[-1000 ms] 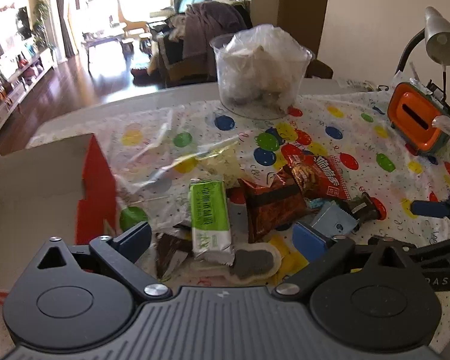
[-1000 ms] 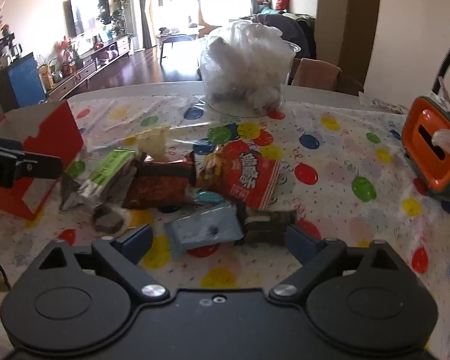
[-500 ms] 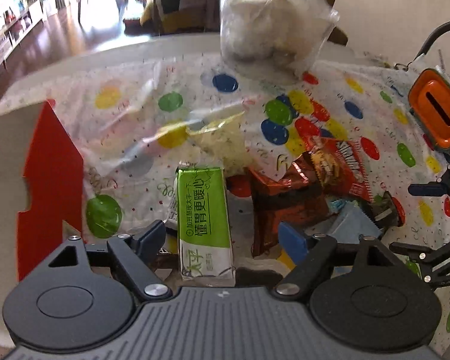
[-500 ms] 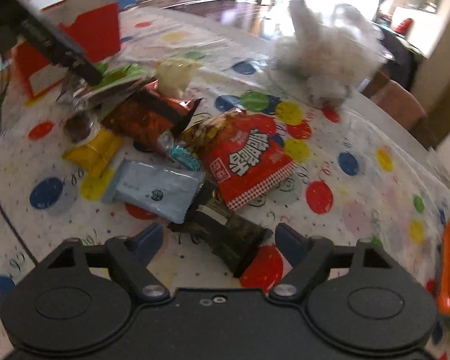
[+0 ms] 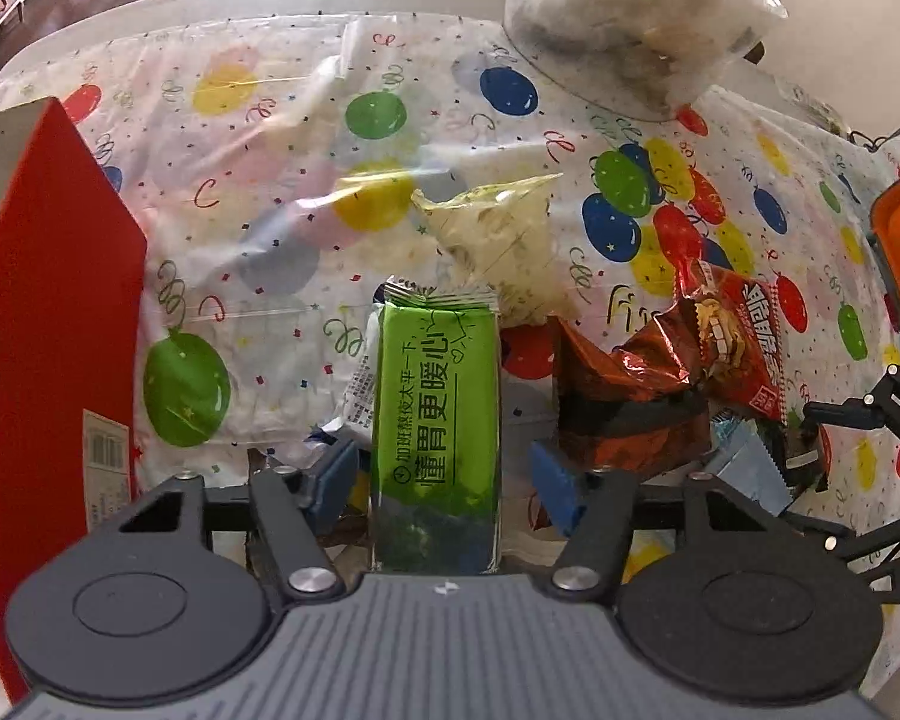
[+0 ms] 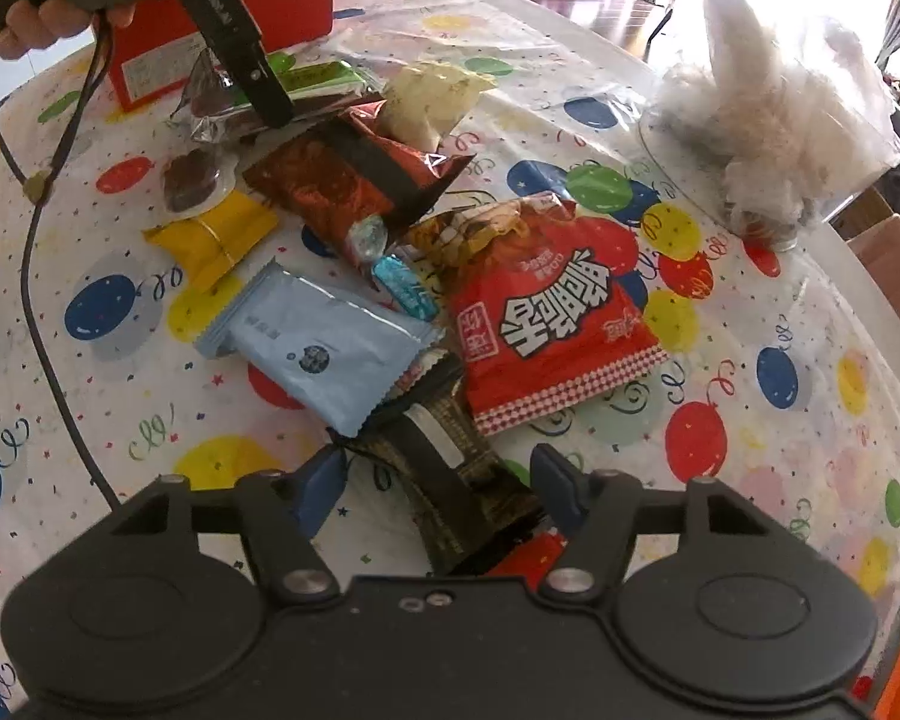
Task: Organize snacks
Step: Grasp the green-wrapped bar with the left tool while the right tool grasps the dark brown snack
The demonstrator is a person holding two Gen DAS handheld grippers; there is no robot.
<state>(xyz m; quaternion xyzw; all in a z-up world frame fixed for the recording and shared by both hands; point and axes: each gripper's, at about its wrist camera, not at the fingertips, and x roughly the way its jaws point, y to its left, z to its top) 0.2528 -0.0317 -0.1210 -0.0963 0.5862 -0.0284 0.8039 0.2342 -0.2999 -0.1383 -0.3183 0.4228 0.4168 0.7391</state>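
The left tongs [image 5: 444, 480] are open, and the green packet [image 5: 437, 414] lies between the two blue fingers [image 5: 333, 480]. Its long axis runs from near to far, almost in line with the fingers, and its near end goes under the body of the tool. On the left side the finger seems to touch the packet or is just beside it; on the right side a small gap is visible. So the packet is framed but not yet pinched, in my judgement. The red box [image 5: 54, 324] stands just to the left of these tongs, so the left hand is the nearer one to carry the packet there, if the box is where the snacks should go.

The right tongs [image 6: 438, 480] are also released. Between their fingers lies the dark packet [image 6: 450, 474], which points from near to far and a little to the left. The light blue packet [image 6: 324, 348] covers its far end, and the red bag [image 6: 546, 312] lies just to the right. The other snacks, the brown foil bag [image 6: 354, 180] and the yellow packet [image 6: 216, 237], are farther on the surface [image 6: 780, 480], near the left tool.

For both tongs the closing should go across the short width of the packet.
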